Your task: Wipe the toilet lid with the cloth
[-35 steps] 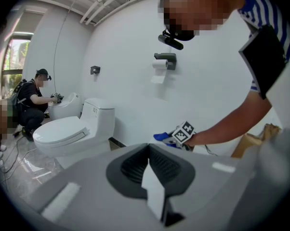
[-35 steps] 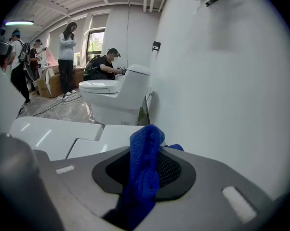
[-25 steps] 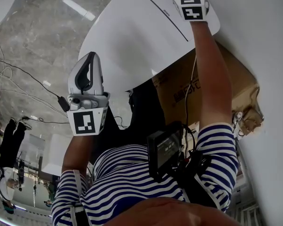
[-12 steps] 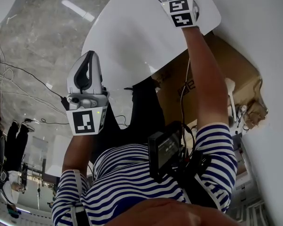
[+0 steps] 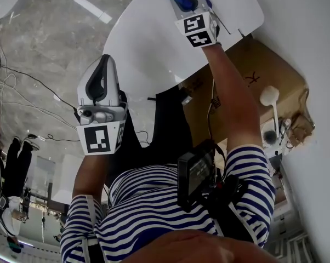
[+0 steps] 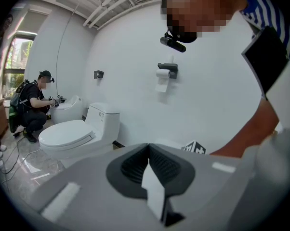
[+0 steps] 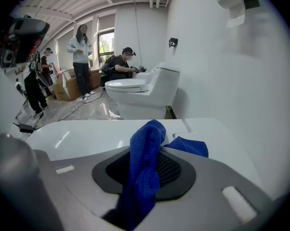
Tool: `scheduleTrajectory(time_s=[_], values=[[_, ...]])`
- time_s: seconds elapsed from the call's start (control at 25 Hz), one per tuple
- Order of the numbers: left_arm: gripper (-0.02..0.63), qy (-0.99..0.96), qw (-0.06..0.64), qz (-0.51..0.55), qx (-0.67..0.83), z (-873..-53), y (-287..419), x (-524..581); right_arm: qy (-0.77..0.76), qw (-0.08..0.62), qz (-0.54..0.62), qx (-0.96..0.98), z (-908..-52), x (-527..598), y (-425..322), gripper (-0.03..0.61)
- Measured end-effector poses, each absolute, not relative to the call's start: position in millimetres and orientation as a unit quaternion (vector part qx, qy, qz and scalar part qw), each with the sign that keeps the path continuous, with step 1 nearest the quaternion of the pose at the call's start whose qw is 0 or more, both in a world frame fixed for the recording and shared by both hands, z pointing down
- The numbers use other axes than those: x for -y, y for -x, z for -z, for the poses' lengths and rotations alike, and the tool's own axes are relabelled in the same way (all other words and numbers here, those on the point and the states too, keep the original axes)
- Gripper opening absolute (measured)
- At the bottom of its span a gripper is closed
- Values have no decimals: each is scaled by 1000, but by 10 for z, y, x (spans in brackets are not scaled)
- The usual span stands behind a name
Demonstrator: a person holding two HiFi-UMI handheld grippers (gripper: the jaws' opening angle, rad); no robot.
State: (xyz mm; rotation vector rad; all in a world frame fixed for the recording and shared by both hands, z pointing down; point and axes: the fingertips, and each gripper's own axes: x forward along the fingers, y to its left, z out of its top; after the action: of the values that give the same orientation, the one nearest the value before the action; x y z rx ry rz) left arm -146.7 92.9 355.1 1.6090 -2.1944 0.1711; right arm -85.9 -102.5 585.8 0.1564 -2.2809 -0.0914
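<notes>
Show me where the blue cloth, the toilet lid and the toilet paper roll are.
blue cloth [image 7: 146, 153]: right gripper view, its bunched middle fold.
toilet lid [image 7: 87, 131]: right gripper view, bare top surface.
toilet paper roll [image 6: 161, 74]: left gripper view, roll's front.

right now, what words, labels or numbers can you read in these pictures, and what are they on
Nothing reads clearly.
Cardboard box: dark print, too blurred to read.
Screen on the chest: pale marks, too small.
Tank of the other toilet: tiny mark, unreadable.
</notes>
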Motion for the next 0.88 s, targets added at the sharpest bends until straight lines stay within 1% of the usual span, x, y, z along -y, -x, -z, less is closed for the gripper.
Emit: scheduleTrajectory(time_s=[0.32, 0.88], values=[[2, -568, 202, -64, 795, -3557, 1481, -1141, -33, 406, 13, 913, -5949, 103, 785, 115], [2, -549, 194, -57, 811, -3438, 1738, -1643, 63, 420, -26, 905, -6011, -1875, 823, 115]])
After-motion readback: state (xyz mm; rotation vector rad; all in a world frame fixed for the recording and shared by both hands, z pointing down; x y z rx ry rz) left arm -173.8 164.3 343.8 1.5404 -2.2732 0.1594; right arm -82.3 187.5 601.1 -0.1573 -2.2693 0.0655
